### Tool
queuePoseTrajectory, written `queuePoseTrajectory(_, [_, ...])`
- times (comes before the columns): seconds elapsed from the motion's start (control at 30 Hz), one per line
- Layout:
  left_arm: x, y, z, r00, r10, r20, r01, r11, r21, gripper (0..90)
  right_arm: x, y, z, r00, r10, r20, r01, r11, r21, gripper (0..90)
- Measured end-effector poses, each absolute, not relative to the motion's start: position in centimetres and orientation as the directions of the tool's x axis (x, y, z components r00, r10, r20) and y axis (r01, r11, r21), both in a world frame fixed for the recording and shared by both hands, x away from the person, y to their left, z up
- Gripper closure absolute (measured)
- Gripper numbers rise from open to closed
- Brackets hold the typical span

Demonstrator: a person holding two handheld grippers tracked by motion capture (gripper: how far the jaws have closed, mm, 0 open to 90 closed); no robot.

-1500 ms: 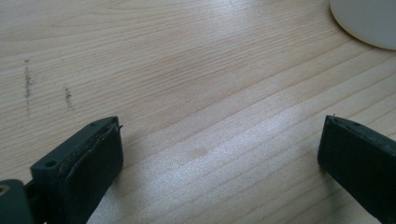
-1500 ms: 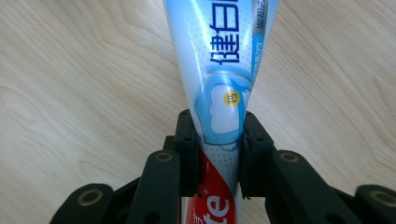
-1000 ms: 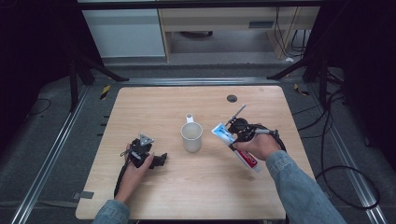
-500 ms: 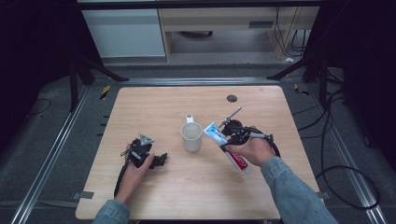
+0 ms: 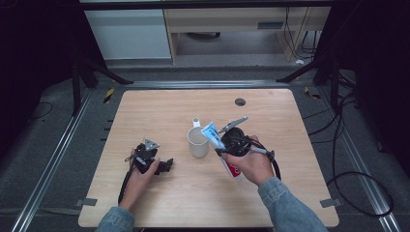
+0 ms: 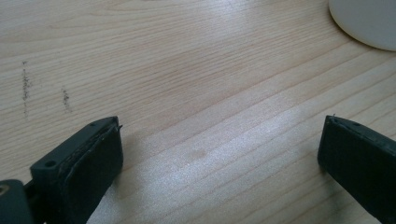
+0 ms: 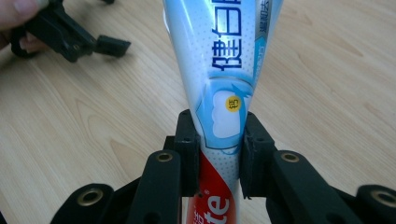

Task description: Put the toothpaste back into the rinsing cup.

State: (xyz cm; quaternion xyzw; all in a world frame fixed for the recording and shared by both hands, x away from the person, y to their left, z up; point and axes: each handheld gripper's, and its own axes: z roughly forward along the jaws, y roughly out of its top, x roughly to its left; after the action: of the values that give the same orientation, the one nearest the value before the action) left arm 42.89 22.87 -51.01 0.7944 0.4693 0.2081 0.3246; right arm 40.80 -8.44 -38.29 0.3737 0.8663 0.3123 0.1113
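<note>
A white mug (image 5: 197, 141) stands upright near the middle of the wooden table (image 5: 145, 111). My right gripper (image 5: 226, 151) is shut on a blue, white and red toothpaste tube (image 5: 213, 136), and in the right gripper view the two pads squeeze the toothpaste tube (image 7: 224, 93) across its middle. The tube is lifted off the table, its flat blue end tilted up beside the mug's right rim. My left gripper (image 5: 167, 165) rests on the table left of the mug, jaws open. In the left gripper view nothing lies between the left gripper's fingertips (image 6: 91, 161), and the mug's base (image 6: 364, 21) shows at the top right.
A dark round grommet (image 5: 240, 102) sits in the tabletop at the back right. Cables (image 5: 338, 179) trail over the floor to the right of the table. Metal rails (image 5: 53, 159) run along the table's left side.
My right hand has carried the toothpaste tube leftward and slightly up, from right of the mug to just beside its rim. The left gripper has stayed put.
</note>
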Motion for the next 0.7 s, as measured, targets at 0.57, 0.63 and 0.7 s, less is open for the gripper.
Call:
queuePoseTrajectory(0.57, [42.9, 22.8, -51.0, 0.472, 0.881, 0.027, 0.610, -0.348, 0.711, 0.0, 39.4, -5.6, -37.5, -0.662, 0.749, 0.030, 0.515, 0.426, 0.744, 72.5])
queuePoseTrajectory(0.63, [42.9, 22.9, -51.0, 0.472, 0.881, 0.027, 0.610, -0.349, 0.711, 0.0, 39.3, -5.5, -37.3, -0.656, 0.755, 0.022, 0.508, 0.419, 0.753, 72.5])
queuePoseTrajectory(0.7, [42.9, 22.8, -51.0, 0.472, 0.881, 0.027, 0.610, -0.348, 0.711, 0.0, 39.3, -5.3, -37.1, -0.651, 0.759, 0.019, 0.499, 0.409, 0.764, 72.5])
